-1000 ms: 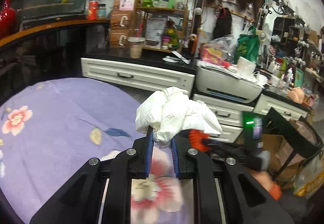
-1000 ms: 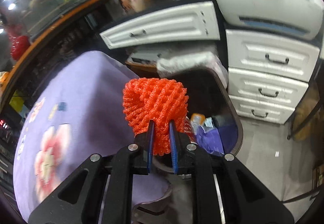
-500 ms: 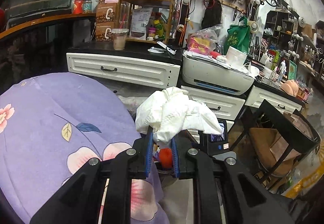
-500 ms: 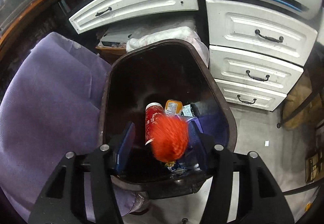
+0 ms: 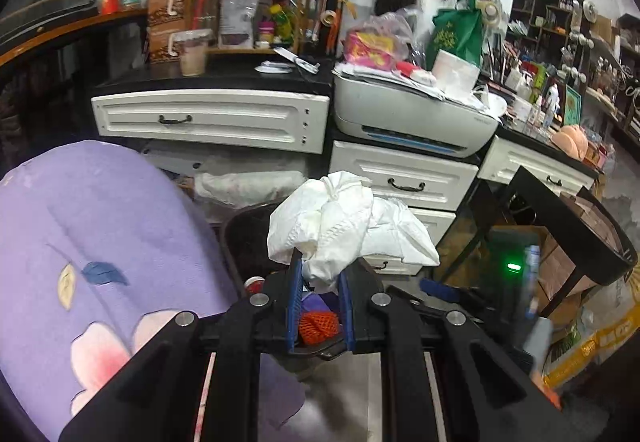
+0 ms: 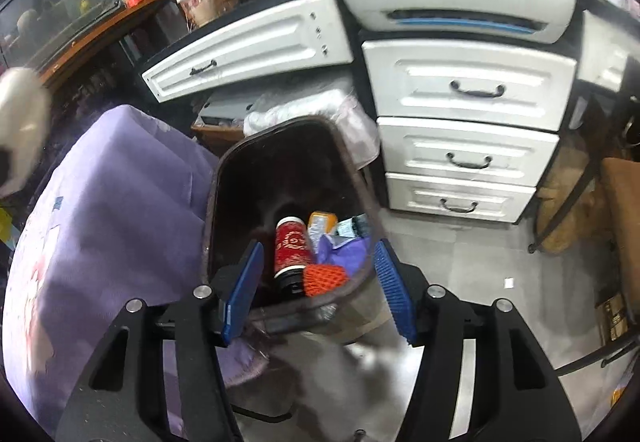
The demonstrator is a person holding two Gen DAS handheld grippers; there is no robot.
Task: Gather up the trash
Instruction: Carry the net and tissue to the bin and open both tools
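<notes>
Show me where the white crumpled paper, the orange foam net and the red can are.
white crumpled paper (image 5: pixel 344 218), left wrist view, its middle.
orange foam net (image 6: pixel 325 278), right wrist view, its top.
red can (image 6: pixel 291 246), right wrist view, its label.

A white printer (image 5: pixel 412 118) sits at upper centre, white drawers (image 6: pixel 464 122) stacked beneath it. A purple flowered cloth (image 5: pixel 100 242) fills the lower left. A green bag (image 5: pixel 454 30) hangs upper right (shelves behind are cluttered).

Bin mouth (image 6: pixel 280 130) seemingly unobstructed above
</notes>
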